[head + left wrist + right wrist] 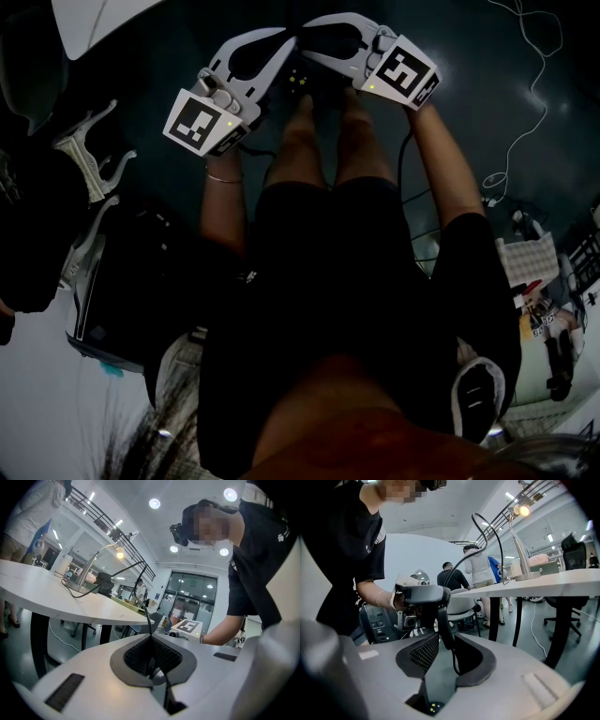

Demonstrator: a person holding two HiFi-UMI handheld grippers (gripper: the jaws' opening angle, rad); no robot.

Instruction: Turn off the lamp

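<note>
Lamp (119, 551), lit, is set on white table (56, 602), well apart from both tools. Cord (148, 620) is clamped in closed left gripper (150, 639). Inline switch (443, 625) is bracketed by parted jaws of right gripper (446, 639), seemingly unpressed. Step judged: switch lined up; a squeeze on it is required next.

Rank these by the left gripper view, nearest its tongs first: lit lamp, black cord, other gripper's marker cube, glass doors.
1. black cord, between the tongs.
2. right gripper's marker cube, just ahead, right of centre.
3. lamp, on the white table, left.
4. glass doors, far back, centre.
</note>
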